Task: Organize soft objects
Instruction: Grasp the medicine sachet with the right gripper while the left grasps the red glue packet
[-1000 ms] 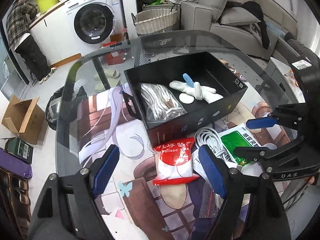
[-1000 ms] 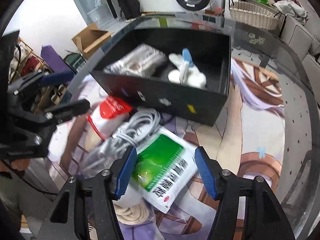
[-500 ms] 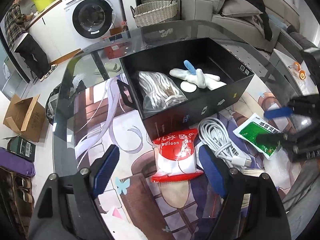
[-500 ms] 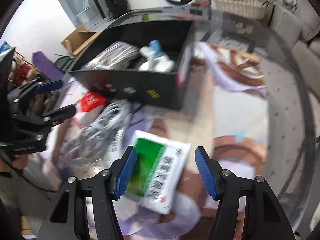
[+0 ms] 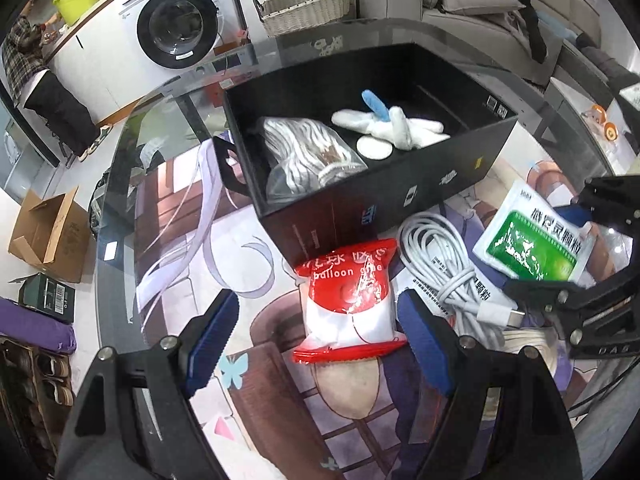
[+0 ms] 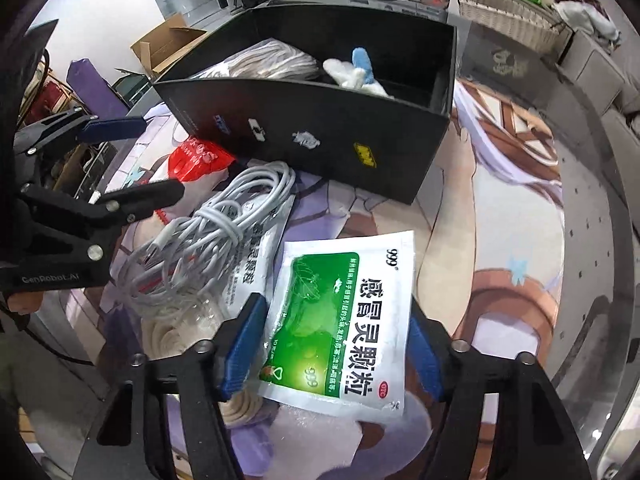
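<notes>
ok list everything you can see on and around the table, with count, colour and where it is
box: one, black, open, mid-table
bagged cords: one bag, white, left in the box
plush toy: one, white with blue, right in the box
balloon packet: one, red and white, before the box, between the left tongs' fingers
cable: one bundle, white, beside the balloon packet
sachet: one, green and white, between the right tongs' fingers
washing machine: one, white, beyond the table
basket: one, wicker, by the sofa
left tongs: black, blue pads, open
right tongs: black, blue pads, open
</notes>
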Available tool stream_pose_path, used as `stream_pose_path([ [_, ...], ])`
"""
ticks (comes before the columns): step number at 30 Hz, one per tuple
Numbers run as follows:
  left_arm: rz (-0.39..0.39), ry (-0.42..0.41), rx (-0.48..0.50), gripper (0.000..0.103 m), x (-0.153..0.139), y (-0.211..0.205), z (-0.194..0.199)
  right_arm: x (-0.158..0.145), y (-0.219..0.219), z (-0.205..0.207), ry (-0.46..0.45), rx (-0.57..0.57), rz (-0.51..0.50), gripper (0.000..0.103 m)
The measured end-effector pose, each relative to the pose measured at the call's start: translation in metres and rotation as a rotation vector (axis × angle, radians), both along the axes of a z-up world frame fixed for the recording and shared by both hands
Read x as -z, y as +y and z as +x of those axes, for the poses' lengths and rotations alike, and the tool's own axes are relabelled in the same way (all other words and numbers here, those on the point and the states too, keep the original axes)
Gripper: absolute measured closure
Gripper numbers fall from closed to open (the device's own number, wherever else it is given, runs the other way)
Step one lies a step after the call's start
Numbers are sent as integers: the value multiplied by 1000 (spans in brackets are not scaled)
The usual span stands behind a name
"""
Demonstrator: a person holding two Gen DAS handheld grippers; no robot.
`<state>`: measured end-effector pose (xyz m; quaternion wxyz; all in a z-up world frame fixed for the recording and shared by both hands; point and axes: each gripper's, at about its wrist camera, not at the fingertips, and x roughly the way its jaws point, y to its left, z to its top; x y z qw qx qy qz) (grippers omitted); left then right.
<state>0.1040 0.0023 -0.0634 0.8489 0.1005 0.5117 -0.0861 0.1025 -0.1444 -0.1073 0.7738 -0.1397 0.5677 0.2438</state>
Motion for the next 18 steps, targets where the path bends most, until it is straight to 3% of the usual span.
stream_pose_path([
  [9,14,4,3,22,2,-4,3,-3,6,-2,-42,-47,-15,62],
  [10,11,5,5,25,2,-4,3,-4,8,-3,-44,-53,-17,69],
  [11,2,11,12,33,2,-4,3,-5,6,-6,-50,-59,-16,83],
  [13,-14,28,22,46,5,-4,3,-5,9,-9,-67,-75,-28,88],
  [14,-25,41,26,59,6,-4,3,-2,15,-10,-78,-85,-31,92],
  [18,-28,58,37,62,5,-4,4,-8,17,-16,-100,-104,-18,97],
])
